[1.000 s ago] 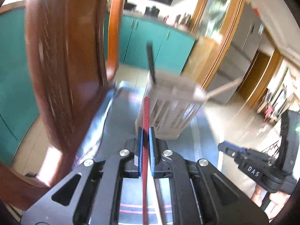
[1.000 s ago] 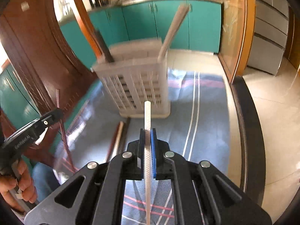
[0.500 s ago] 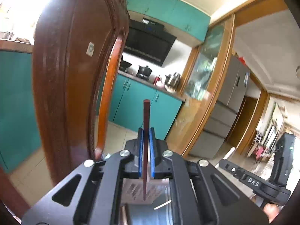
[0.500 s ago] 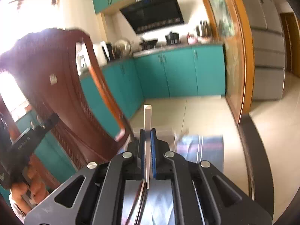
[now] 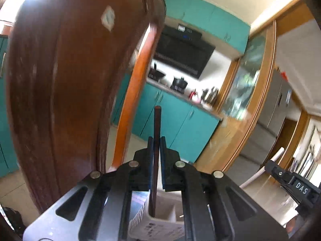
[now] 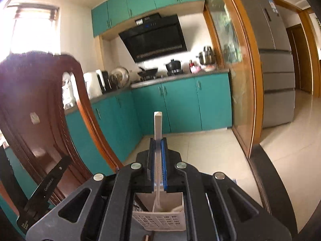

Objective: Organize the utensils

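My left gripper (image 5: pixel 157 140) is shut on a dark red chopstick (image 5: pixel 157 120) that stands upright. Its lower end hangs over an open compartment of the white slotted utensil basket (image 5: pixel 164 221) just below. My right gripper (image 6: pixel 158 140) is shut on a white chopstick (image 6: pixel 157 124), also upright, whose lower tip dips into the basket (image 6: pixel 160 220). A pale utensil leans inside that basket. Each gripper appears in the other's view: the right gripper (image 5: pixel 291 180) at the right edge with the white chopstick (image 5: pixel 274 160), the left gripper (image 6: pixel 46 184) at the lower left.
A tall dark wooden chair back (image 5: pixel 60 90) rises close on the left. The table's dark edge (image 6: pixel 266 180) runs along the right. Another stick (image 6: pixel 147 238) lies on the table before the basket. Teal cabinets (image 6: pixel 180 104) and a grey fridge (image 6: pixel 274 60) stand behind.
Both grippers have risen and tipped upward with their chopsticks still held. The basket has dropped from the middle of each view to the bottom, under the fingers.
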A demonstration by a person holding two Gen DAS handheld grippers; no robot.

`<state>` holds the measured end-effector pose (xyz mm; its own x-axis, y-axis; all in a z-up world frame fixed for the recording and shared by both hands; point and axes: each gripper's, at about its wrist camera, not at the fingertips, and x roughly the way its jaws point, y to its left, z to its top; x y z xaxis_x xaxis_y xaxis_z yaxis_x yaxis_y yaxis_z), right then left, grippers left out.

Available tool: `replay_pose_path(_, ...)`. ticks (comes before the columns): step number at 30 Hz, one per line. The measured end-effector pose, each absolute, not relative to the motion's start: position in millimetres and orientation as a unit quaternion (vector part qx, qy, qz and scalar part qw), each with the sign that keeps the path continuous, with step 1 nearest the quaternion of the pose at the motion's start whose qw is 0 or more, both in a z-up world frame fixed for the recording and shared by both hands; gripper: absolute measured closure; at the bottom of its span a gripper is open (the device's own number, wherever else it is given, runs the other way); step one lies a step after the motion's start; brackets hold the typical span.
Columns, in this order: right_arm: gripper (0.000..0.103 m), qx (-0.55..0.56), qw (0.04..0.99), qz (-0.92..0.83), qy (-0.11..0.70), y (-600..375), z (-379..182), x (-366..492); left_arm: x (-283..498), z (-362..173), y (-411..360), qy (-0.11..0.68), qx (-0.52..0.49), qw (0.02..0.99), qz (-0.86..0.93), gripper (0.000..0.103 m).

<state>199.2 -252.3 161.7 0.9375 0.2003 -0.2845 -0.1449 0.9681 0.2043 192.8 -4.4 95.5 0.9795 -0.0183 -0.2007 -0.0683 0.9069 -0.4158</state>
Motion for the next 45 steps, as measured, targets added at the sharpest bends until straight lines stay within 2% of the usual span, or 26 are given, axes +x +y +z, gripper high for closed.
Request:
replay_pose_path(7, 0.096, 0.089, 0.971, 0.093, 0.201, -249.0, 130.6, 215.9, 206.7, 67.8, -12.9, 0.147, -0.199, 0.969, 0.006, 0.096)
replay_pose_path(9, 0.087, 0.085, 0.972, 0.092, 0.200, -247.7, 129.6, 212.0, 206.1, 66.1, -13.2, 0.151, -0.200, 0.968, -0.001, 0.087)
replay_pose_path(11, 0.060, 0.087, 0.974, 0.092, 0.187, -250.8, 133.9, 202.9, 202.2, 66.8, -13.0, 0.153, -0.201, 0.968, -0.013, 0.079)
replay_pose_path(12, 0.059, 0.091, 0.976, 0.095, 0.176, -253.2, 137.8, 194.9, 198.7, 67.9, -13.0, 0.152, -0.199, 0.968, -0.019, 0.076)
replay_pose_path(16, 0.059, 0.086, 0.977, 0.115, 0.156, -262.4, 145.2, 159.4, 177.2, 66.7, -13.1, 0.161, -0.180, 0.970, -0.037, 0.072)
replay_pose_path(20, 0.059, 0.067, 0.976, 0.136, 0.159, -267.8, 121.7, 117.2, 150.6, 30.5, -19.3, 0.231, -0.129, 0.963, -0.058, 0.072)
replay_pose_path(22, 0.059, 0.055, 0.970, 0.137, 0.194, -262.6, 90.7, 111.2, 140.2, 5.2, -20.9, 0.269, -0.109, 0.955, -0.065, 0.072)
replay_pose_path(24, 0.059, 0.041, 0.955, 0.138, 0.258, -252.3, 54.7, 123.9, 130.9, -25.9, -24.0, 0.320, -0.085, 0.941, -0.073, 0.072)
replay_pose_path(26, 0.059, 0.037, 0.920, 0.156, 0.359, -236.5, 4.5, 152.1, 123.6, -48.4, -24.8, 0.355, -0.075, 0.928, -0.079, 0.072)
replay_pose_path(29, 0.059, 0.025, 0.884, 0.167, 0.435, -212.5, -44.5, 182.4, 112.8, -73.5, -24.0, 0.399, -0.079, 0.909, -0.088, 0.072)
replay_pose_path(36, 0.065, -0.014, 0.841, 0.150, 0.519, -170.9, -93.5, 219.3, 101.5, -103.1, -28.1, 0.443, -0.060, 0.888, -0.107, 0.072)
replay_pose_path(41, 0.067, -0.019, 0.840, 0.130, 0.526, -170.2, -94.1, 218.2, 111.5, -111.6, -31.9, 0.463, -0.059, 0.878, -0.109, 0.072)
replay_pose_path(45, 0.069, -0.067, 0.838, 0.110, 0.531, -153.2, -94.8, 225.7, 114.8, -117.9, -32.1, 0.474, -0.062, 0.871, -0.112, 0.072)
